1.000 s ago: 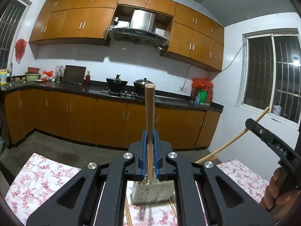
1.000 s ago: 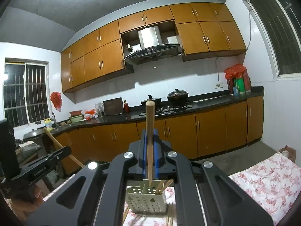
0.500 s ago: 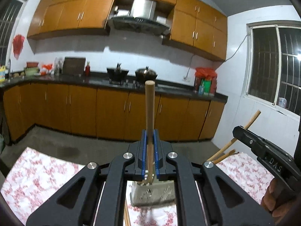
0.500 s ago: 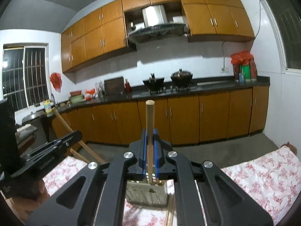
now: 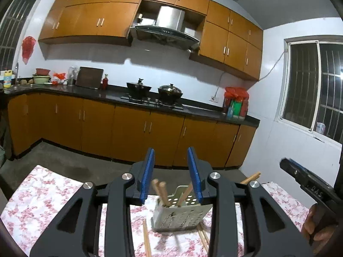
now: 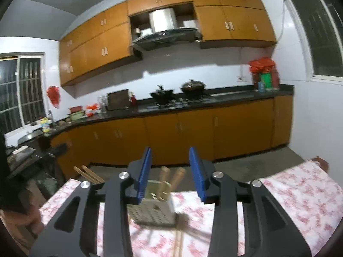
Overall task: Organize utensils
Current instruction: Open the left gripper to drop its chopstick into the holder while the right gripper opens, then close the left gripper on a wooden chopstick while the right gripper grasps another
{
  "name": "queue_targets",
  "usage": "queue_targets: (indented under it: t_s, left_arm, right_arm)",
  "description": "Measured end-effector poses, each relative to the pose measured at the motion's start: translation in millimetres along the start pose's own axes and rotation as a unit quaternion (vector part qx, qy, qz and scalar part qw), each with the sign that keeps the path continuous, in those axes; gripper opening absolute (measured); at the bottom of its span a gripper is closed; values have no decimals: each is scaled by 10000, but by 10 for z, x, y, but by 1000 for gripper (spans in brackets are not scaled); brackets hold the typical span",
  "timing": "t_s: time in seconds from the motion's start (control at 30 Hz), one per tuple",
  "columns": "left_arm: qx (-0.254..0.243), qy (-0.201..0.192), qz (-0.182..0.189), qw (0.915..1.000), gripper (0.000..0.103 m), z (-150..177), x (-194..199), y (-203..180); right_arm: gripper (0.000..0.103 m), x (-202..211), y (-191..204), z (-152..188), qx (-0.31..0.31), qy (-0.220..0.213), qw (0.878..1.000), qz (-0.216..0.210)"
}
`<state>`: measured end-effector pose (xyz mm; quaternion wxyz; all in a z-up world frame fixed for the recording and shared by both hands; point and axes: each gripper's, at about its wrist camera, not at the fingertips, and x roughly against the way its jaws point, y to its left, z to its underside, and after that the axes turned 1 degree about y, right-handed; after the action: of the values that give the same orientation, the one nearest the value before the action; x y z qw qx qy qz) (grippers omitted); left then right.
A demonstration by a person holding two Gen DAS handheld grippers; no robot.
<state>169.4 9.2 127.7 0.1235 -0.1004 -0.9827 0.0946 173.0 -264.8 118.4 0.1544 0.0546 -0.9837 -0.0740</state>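
So both grippers, left (image 5: 171, 175) & right (image 6: 170, 174), are opening w/ nothing between them; chopsticks (image 5: 160, 190) sit in the holder (image 5: 178, 216) on the counter (image 5: 42, 203). Risk imo: clipping a stick tips the light holder.

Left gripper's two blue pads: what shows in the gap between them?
In the left wrist view, the opening left gripper grips nothing; beyond the gap stands the perforated holder with wooden chopsticks in it, on the floral cloth.

The only lettering I can read is "DAS", in pale letters on the black body of my right gripper (image 5: 294, 169), at the right edge of the left wrist view.
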Motion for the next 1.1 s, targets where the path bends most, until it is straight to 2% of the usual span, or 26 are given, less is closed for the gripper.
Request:
queue_targets:
  t_s: [0.07,0.17,0.23,0.33,0.4,0.43,0.47,0.6,0.7,0.97,1.1]
  left_arm:
    - [16,4,-140,9999,41,51,125,89]
    - [-30,173,-413,9990,42,214,215,200]
    - [-64,428,-586,9973,42,381,202,283]
    - [-96,1003,-761,9920,42,709,98,406]
    - [-57,1362,-786,9875,42,904,23,451]
    - [-23,1569,-778,9845,42,1024,-25,477]
    - [-9,1721,-773,9820,42,1122,-59,490]
    - [2,2252,-722,9716,42,1481,-158,508]
    - [31,2539,-677,9649,42,1678,-213,518]
    - [15,2848,-625,9566,42,1937,-266,479]
    - [-8,2932,-578,9543,41,1992,-293,453]
  right_arm:
    - [42,-26,-132,99,-46,314,9993,202]
    - [42,-154,-289,393,-12,986,9939,490]
    - [42,-268,-337,611,-12,1444,9878,575]
    - [41,-472,-358,1080,-93,2250,9731,479]
    - [32,-550,-324,1323,-39,2524,9668,398]
    - [23,-578,-296,1445,-17,2657,9635,329]
    - [18,-610,-264,1572,-25,2789,9601,224]
    - [17,-664,-129,1876,-37,3034,9529,16]
    - [17,-697,-76,1943,-52,3111,9504,-46]
    - [16,-754,-2,2041,41,3179,9481,-64]
    - [9,-778,36,2071,314,3123,9494,121]
